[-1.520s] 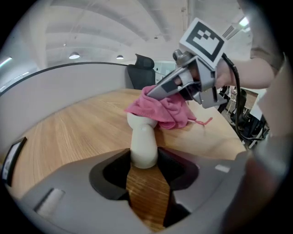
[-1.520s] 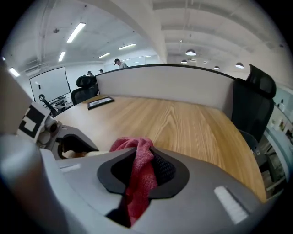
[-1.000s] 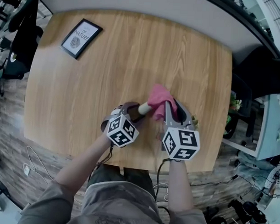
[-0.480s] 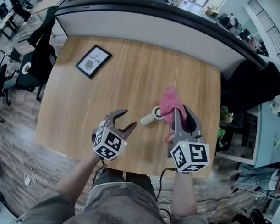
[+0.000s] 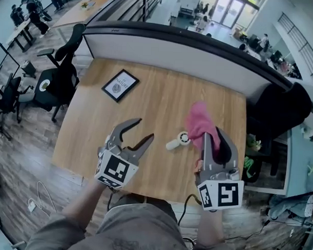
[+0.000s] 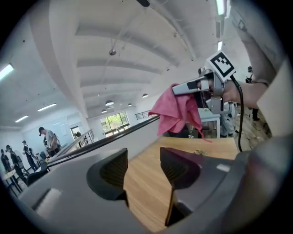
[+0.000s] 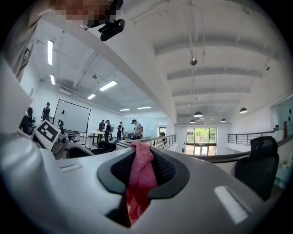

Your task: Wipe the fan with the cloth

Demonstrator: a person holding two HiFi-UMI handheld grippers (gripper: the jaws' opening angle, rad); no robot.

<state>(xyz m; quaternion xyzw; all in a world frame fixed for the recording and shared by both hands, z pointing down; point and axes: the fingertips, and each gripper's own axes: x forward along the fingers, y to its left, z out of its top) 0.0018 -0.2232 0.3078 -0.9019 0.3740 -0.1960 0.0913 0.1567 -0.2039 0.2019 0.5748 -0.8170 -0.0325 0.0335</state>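
A small white hand-held fan (image 5: 177,140) lies on its side on the wooden table (image 5: 147,96), between my two grippers and well below them. My left gripper (image 5: 145,129) is raised above the table with its jaws open and nothing between them; in the left gripper view (image 6: 144,167) only bare tabletop shows through the gap. My right gripper (image 5: 213,135) is also raised and is shut on a pink cloth (image 5: 200,123), which hangs from its tips over the fan's right side. In the right gripper view the cloth (image 7: 139,178) is pinched between the pads.
A black-framed picture (image 5: 120,85) lies on the table's far left. A dark-topped partition (image 5: 174,43) runs along the far edge. Office chairs (image 5: 61,77) stand to the left and a black chair (image 5: 280,111) to the right. People stand in the background.
The left gripper has let go of the fan, which now lies on the table. Both grippers have risen well above the tabletop, the right one carrying the cloth up.
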